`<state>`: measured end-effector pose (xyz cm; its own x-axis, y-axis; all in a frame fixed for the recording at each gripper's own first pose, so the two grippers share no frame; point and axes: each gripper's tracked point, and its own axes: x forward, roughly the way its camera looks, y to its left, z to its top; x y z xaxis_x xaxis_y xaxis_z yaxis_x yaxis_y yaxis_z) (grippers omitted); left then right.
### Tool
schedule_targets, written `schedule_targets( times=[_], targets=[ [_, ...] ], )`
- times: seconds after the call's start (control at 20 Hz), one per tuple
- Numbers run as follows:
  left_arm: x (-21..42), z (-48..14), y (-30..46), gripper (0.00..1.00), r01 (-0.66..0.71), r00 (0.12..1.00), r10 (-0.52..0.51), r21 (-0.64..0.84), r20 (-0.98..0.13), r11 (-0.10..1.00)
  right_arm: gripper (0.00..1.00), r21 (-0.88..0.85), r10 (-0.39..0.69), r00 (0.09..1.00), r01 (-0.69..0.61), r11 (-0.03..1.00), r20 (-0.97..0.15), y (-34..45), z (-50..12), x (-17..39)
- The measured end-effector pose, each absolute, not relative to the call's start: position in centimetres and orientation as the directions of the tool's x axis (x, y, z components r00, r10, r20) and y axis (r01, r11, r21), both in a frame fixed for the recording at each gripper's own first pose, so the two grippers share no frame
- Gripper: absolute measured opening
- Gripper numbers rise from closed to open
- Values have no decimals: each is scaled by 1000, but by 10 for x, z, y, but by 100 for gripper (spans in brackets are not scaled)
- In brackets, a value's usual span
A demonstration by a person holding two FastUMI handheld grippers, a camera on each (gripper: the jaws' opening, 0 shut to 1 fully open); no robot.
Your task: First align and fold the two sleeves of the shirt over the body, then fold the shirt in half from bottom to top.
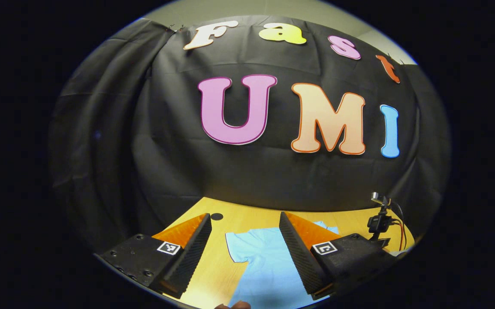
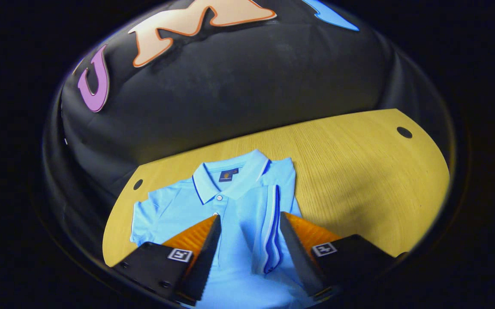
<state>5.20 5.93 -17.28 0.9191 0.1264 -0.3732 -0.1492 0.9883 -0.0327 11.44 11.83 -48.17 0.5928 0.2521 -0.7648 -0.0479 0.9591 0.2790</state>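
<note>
A light blue polo shirt (image 2: pixel 239 206) lies face up on the wooden table (image 2: pixel 350 171), collar toward the black cloth wall. In the right gripper view, one sleeve (image 2: pixel 273 231) is folded over the body, its striped cuff running down the chest, while the other sleeve (image 2: pixel 149 219) lies spread out to the left. My right gripper (image 2: pixel 250 216) hovers open over the chest, its fingers on either side of the folded sleeve's lower part. In the left gripper view, my left gripper (image 1: pixel 244 216) is open above the shirt (image 1: pixel 264 266), with the spread sleeve (image 1: pixel 239 249) between its fingers.
A small camera on a stand (image 1: pixel 378 221) with cables sits at the table's right edge in the left gripper view. Round holes (image 2: pixel 404 132) mark the table's corners. Bare wood stretches right of the shirt. A fingertip (image 1: pixel 234 305) peeks in at the bottom.
</note>
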Motion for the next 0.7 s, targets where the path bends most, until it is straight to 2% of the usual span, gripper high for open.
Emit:
schedule_targets(
  times=[0.1, 0.15, 0.2, 0.4, 0.45, 0.7],
  targets=[
    [64, -189, 57, 95, -138, 914, 108, -48, -392, 989, 94, 257, 251, 628, -83, 963, -737, 114, -462, 113],
    [70, -199, 56, 95, -128, 910, 94, -57, -404, 990, 94, 251, 253, 642, -96, 963, -723, 112, -453, 111],
    [76, -209, 53, 95, -115, 907, 77, -68, -415, 991, 90, 244, 253, 654, -107, 964, -713, 109, -442, 106],
    [102, -252, 45, 96, -85, 883, 25, -106, -469, 991, 90, 227, 237, 691, -108, 968, -683, 86, -414, 85],
    [108, -263, 46, 96, -85, 875, 21, -111, -484, 990, 97, 218, 225, 689, -99, 971, -689, 78, -411, 78],
    [136, -335, 60, 95, -93, 819, 30, -80, -573, 992, 97, 179, 153, 674, -31, 983, -723, 36, -410, 35]
  ],
)
